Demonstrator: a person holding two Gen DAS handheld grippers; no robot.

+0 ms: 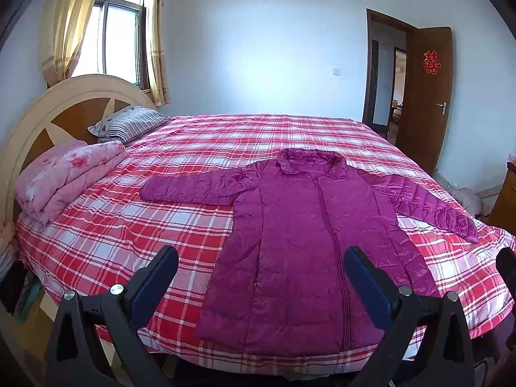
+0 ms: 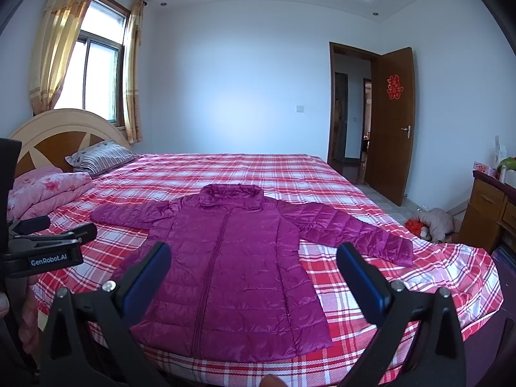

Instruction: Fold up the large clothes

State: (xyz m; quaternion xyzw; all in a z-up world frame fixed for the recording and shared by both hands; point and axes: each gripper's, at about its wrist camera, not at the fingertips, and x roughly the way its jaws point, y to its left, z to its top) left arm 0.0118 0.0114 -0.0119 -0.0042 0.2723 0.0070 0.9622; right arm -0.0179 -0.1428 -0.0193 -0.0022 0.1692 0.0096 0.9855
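A long magenta quilted coat lies flat and face up on the red plaid bed, zipped, collar toward the far wall, both sleeves spread out sideways. It also shows in the right wrist view. My left gripper is open and empty, held above the near edge of the bed over the coat's hem. My right gripper is open and empty too, held near the hem. The left gripper's body shows at the left edge of the right wrist view.
A folded pink floral quilt and a striped pillow lie by the headboard on the left. An open wooden door is at the right. A wooden cabinet and a bundle on the floor are beside the bed.
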